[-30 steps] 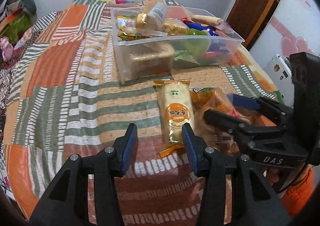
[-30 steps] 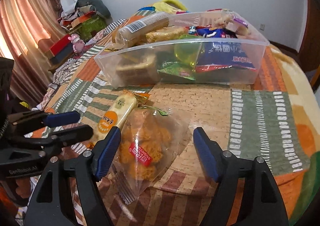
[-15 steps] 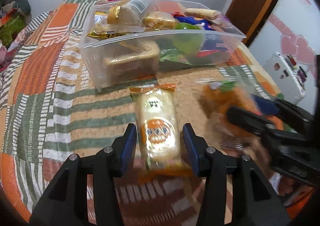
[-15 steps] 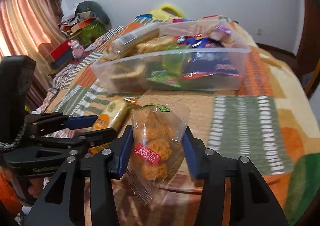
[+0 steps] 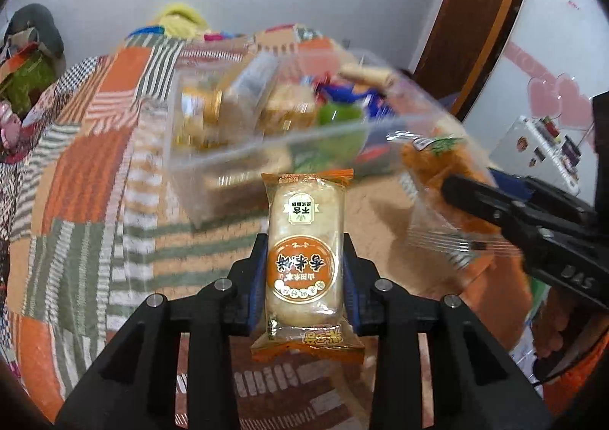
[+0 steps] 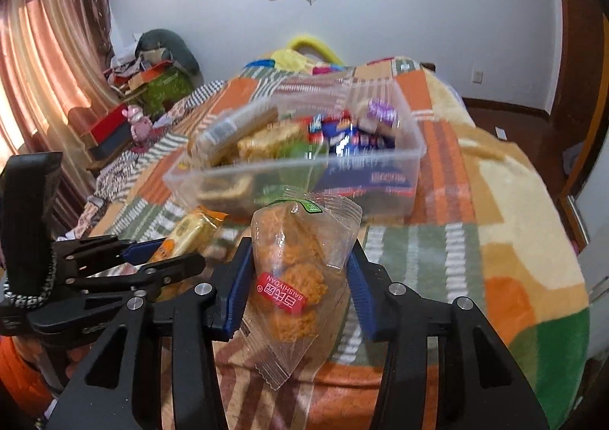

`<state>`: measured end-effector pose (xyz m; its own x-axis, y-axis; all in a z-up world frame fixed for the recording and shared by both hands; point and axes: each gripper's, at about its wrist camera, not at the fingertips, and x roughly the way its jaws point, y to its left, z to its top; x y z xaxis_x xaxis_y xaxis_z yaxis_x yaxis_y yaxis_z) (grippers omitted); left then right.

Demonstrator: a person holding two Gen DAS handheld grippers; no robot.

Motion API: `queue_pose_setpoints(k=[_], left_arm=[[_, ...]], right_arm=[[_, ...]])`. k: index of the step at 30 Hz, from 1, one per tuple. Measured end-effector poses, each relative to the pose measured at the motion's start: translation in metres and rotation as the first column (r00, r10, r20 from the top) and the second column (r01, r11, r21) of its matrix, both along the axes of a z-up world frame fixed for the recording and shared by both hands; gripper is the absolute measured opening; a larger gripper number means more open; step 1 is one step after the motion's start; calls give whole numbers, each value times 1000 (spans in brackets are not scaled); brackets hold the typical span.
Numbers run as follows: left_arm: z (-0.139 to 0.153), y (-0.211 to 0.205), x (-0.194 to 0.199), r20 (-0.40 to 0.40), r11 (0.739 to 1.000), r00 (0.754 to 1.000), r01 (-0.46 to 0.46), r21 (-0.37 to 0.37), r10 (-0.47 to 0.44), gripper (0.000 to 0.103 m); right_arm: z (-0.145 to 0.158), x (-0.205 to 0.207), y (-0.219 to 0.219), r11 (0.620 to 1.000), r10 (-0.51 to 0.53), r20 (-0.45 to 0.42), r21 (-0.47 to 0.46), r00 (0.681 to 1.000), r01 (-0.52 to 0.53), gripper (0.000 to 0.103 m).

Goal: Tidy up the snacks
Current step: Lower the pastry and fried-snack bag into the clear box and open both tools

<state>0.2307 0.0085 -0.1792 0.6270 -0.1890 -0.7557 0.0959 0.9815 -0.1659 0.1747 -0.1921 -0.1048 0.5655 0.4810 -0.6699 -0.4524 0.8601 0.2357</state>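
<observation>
left gripper (image 5: 304, 270): clamped on the rice cake pack (image 5: 304, 254), pads on its two long sides at about mid-length; pack is lifted clear of the quilt (image 5: 95, 171), long axis pointing toward the bin.
right gripper (image 6: 298, 277): clamped on the fried snack bag (image 6: 300, 274), pads pressing the clear film on both sides of the orange pieces; bag also up off the quilt.
clear bin (image 6: 403, 152): on the quilt ahead of both grippers, already crowded with packets – blurred in both views.
rice cake pack handling: looks light, semi-stiff block under slick film – side grip at mid-length seems sound; sealed end flaps are too floppy to hold.
fried snack bag handling: likely light, puffy and crushable – film is slippery and gives under the pads, so gentle pressure; a hold on the bulk beats a hold on the loose crimped corner.
risk: bin is nearly full, so either pack could perch on top and slide off.
</observation>
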Motion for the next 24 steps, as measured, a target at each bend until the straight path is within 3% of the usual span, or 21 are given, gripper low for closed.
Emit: queue_pose_setpoints(k=[6, 11, 24], left_arm=[[38, -6, 19, 105, 1000, 994, -11, 12, 10, 34], [55, -4, 50, 137, 1000, 990, -20, -20, 23, 34], [40, 1, 127, 90, 999, 995, -41, -14, 42, 34]], right_arm=[[22, 15, -2, 1000, -15, 57, 23, 998, 14, 44], [32, 36, 1, 999, -37, 87, 33, 996, 34, 44], [23, 93, 23, 999, -21, 76, -23, 997, 23, 44]])
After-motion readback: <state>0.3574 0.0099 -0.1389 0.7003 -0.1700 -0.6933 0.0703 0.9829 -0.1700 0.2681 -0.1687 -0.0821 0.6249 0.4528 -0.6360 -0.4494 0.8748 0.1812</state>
